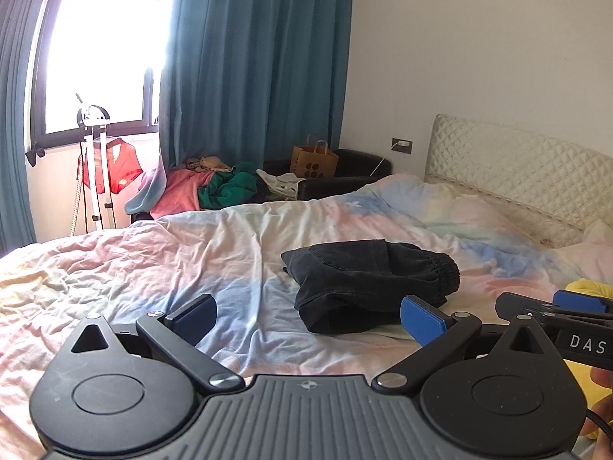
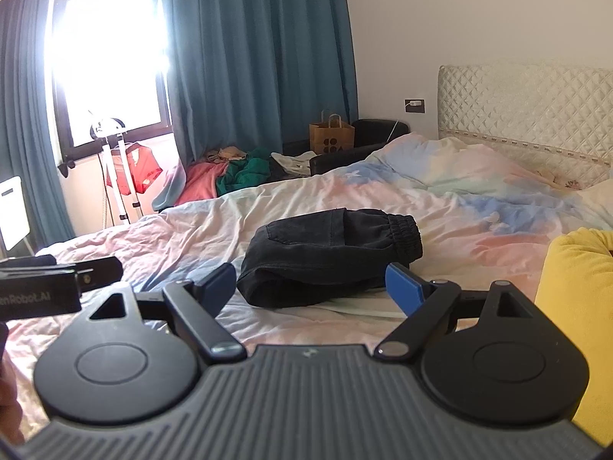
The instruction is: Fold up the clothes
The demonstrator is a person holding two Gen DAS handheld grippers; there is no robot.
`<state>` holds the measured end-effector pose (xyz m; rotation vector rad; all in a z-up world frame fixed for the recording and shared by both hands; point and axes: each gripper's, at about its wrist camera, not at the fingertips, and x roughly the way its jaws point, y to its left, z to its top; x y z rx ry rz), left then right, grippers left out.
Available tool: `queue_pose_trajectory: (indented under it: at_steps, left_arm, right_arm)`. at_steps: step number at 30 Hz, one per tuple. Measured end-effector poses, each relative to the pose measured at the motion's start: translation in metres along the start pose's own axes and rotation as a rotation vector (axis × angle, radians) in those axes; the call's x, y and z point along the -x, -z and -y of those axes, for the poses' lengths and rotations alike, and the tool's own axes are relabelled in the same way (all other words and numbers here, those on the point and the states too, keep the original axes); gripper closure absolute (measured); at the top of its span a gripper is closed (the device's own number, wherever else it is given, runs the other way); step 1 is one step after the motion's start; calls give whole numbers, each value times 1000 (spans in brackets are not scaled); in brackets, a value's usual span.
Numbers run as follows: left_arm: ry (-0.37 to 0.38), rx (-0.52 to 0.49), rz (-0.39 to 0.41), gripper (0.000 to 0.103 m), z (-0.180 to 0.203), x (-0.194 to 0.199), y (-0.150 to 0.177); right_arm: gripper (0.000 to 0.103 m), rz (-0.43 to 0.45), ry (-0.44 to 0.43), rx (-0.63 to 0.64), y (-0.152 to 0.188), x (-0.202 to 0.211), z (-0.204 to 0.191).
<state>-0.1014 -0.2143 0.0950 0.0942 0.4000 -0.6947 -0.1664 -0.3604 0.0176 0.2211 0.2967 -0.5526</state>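
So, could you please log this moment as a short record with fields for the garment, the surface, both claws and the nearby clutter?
garment: black elastic-waist denim garment, folded into a bundle, lying on the bed
surface: rumpled pastel tie-dye bedsheet
left claw: open, empty, short of the garment
right claw: open, empty, facing the garment
beside: yellow fabric item at right
background: heap of pink and green clothes, brown paper bag
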Motion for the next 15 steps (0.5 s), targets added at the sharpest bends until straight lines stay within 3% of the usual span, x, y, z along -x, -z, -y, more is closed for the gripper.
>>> queue_pose_trajectory:
  at_steps: [15]
  left_arm:
    - [-2, -24, 6, 0, 1, 13, -3]
  right_arm:
    - [16, -10, -23, 13, -4, 12, -10]
